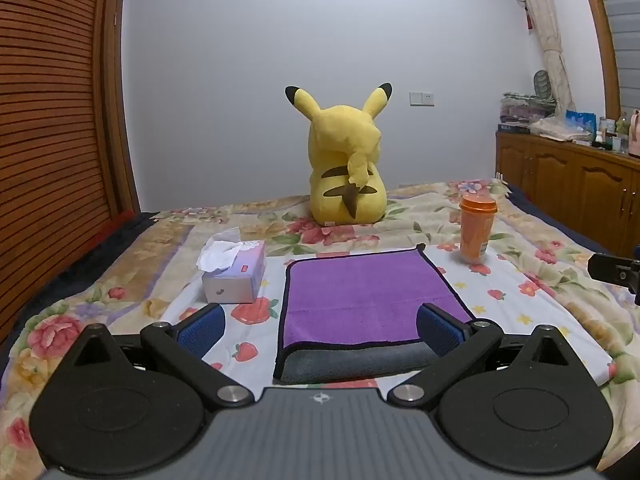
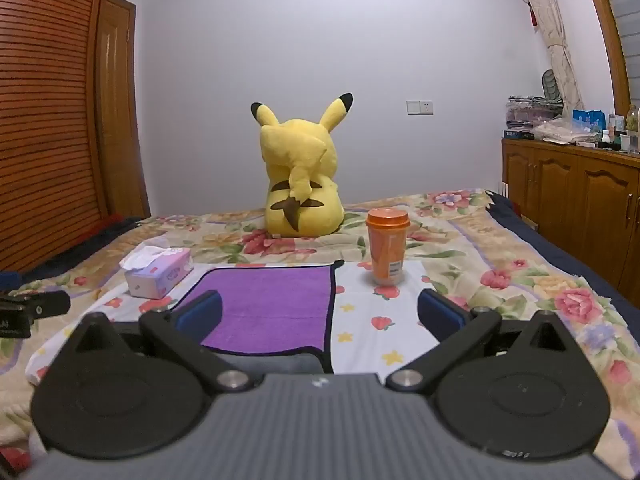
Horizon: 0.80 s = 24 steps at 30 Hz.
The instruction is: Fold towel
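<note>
A purple towel (image 1: 368, 296) with a black hem and a grey underside lies folded flat on the flowered bedsheet; the grey layer sticks out at its near edge. It also shows in the right wrist view (image 2: 276, 304). My left gripper (image 1: 320, 326) is open and empty, held just above the towel's near left part. My right gripper (image 2: 320, 314) is open and empty, over the towel's near right corner. The right gripper's tip shows at the left wrist view's right edge (image 1: 614, 272); the left gripper's tip shows at the right wrist view's left edge (image 2: 32, 308).
A tissue box (image 1: 236, 272) stands left of the towel. An orange lidded cup (image 1: 476, 228) stands at its far right. A yellow plush toy (image 1: 344, 164) sits behind. A wooden cabinet (image 1: 568, 188) lines the right, a slatted wooden door (image 1: 48, 120) the left.
</note>
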### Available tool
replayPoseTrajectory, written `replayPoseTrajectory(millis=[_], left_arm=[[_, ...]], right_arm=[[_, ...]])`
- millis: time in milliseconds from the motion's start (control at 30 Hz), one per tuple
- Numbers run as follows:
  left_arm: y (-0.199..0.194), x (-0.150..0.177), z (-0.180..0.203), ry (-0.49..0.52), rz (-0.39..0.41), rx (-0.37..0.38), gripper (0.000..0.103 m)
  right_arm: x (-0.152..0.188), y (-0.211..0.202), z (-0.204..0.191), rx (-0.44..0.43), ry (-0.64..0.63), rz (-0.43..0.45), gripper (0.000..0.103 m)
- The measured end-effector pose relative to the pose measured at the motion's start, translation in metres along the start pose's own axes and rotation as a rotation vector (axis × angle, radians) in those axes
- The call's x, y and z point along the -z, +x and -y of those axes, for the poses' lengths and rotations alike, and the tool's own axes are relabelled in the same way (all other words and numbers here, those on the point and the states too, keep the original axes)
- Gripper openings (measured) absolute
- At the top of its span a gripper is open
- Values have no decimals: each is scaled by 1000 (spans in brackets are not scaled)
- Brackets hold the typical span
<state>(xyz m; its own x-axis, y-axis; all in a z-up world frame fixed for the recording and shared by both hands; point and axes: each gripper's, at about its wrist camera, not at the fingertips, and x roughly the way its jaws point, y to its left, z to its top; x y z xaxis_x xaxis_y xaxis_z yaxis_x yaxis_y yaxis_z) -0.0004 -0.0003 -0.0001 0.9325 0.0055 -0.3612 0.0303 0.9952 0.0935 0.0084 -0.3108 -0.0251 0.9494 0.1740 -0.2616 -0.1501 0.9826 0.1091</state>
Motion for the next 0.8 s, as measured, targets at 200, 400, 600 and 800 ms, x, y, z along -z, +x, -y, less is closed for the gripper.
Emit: replayPoseTrajectory(millis=[200, 400, 600, 800], left_arm=[[0, 0, -1, -7, -3, 2, 103], [0, 0, -1, -6, -3, 1, 103], [0, 0, -1, -7, -2, 2, 103], [0, 0, -1, -8, -2, 3, 103]], right_arm=[[0, 0, 0, 0, -1, 0, 103], [0, 1, 0, 1, -1, 0, 103], [1, 0, 0, 0, 0, 0, 103], [1, 0, 0, 0, 0, 0, 103]])
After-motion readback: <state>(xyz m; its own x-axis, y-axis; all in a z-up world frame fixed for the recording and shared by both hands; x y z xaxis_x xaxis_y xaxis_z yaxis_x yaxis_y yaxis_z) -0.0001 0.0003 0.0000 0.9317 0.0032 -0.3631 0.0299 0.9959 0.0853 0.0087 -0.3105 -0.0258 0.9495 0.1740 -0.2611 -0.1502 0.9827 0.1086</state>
